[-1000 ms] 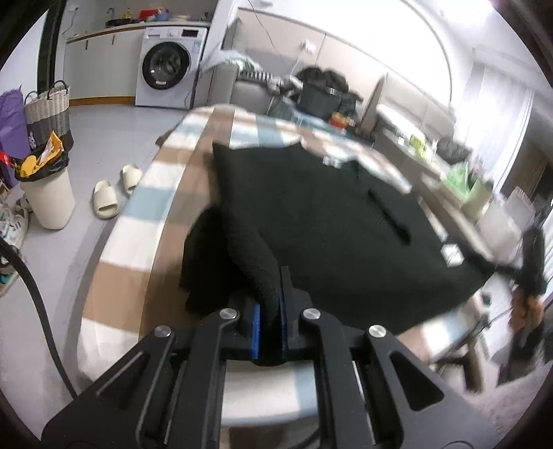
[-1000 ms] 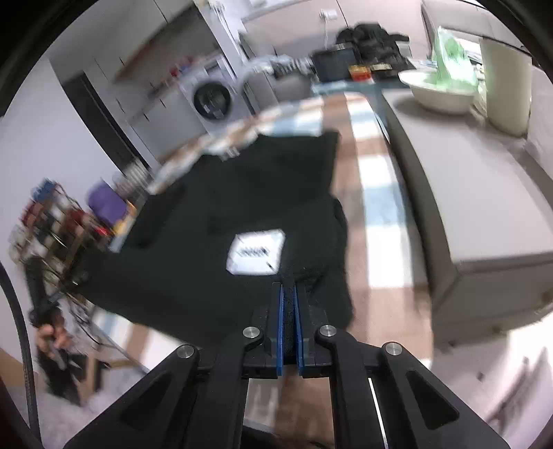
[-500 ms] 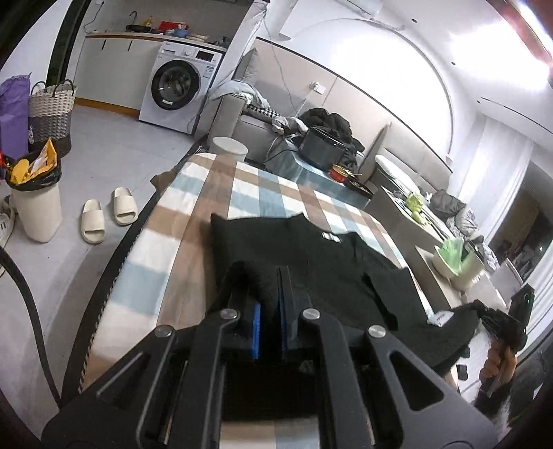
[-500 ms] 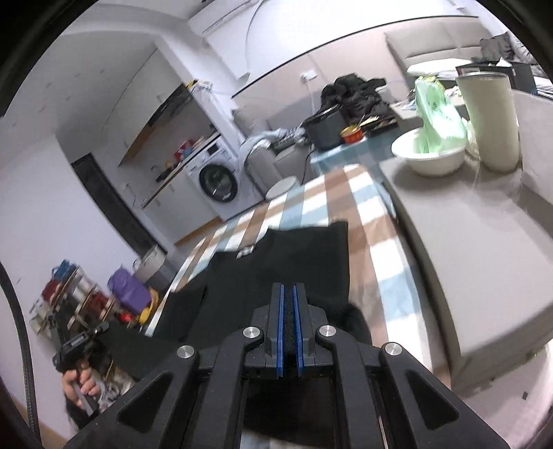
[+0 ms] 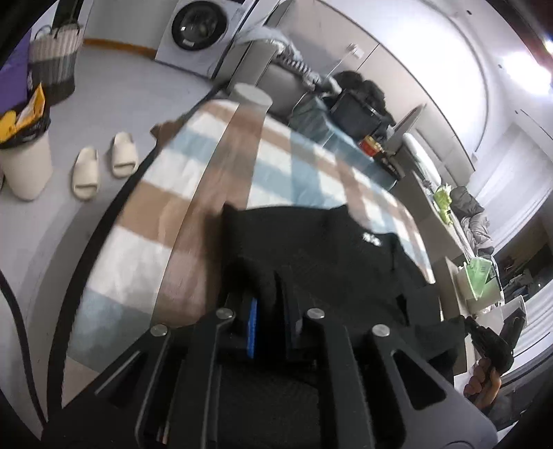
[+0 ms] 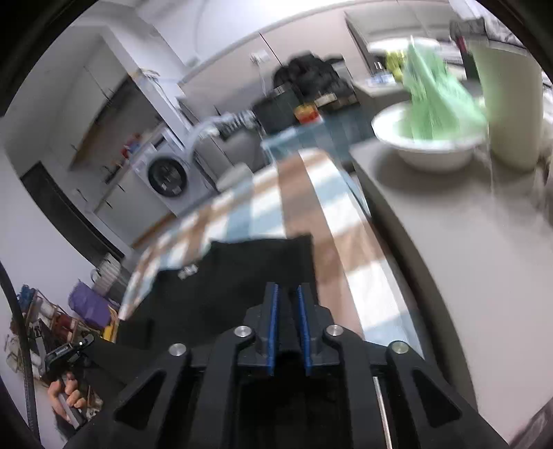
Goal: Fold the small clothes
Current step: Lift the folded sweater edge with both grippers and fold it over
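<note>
One black garment, two slippers, one washing machine, one white bowl.

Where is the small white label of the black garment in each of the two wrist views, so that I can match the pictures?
Left wrist view: the white label lies right of centre, near the far edge of the black garment.
Right wrist view: the label lies left of centre, at the garment's far left edge.
Shared landmark: the washing machine, beyond the checked cloth.
</note>
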The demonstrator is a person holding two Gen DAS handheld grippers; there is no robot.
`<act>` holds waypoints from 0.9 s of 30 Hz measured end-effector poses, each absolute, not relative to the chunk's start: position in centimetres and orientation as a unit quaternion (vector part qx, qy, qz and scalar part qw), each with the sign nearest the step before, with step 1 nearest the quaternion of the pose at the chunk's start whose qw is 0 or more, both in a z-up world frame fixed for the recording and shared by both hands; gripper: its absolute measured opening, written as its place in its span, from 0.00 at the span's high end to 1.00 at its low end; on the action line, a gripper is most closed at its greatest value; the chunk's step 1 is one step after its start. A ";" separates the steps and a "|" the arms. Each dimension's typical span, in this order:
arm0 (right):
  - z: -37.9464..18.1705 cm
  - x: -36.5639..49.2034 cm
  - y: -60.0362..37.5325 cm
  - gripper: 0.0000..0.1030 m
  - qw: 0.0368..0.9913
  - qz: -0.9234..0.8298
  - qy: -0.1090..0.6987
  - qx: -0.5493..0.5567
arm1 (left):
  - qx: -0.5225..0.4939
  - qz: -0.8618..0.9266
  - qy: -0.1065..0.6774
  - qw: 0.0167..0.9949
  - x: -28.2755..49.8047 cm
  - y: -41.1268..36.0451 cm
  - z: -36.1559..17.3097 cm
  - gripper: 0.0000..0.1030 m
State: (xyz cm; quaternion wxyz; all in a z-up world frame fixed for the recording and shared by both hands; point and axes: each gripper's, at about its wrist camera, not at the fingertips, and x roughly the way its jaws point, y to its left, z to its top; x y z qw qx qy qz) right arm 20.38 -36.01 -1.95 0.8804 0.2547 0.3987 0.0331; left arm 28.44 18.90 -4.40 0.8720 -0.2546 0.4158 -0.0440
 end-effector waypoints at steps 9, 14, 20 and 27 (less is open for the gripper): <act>-3.5 17.7 -36.1 0.58 0.863 0.075 0.425 0.264 | -0.257 -0.037 0.427 0.866 27.2 19.0 -6.0 0.75; -4.3 17.5 -34.9 0.55 0.838 0.128 0.437 0.300 | -0.264 -0.041 0.424 0.866 26.6 19.0 -5.5 0.65; -5.5 19.0 -34.1 0.48 0.820 0.125 0.445 0.338 | -0.259 -0.042 0.427 0.865 26.7 18.7 -5.4 0.64; -5.4 20.5 -34.5 0.87 0.824 0.110 0.419 0.364 | -0.261 -0.042 0.435 0.861 26.7 18.5 -5.5 0.64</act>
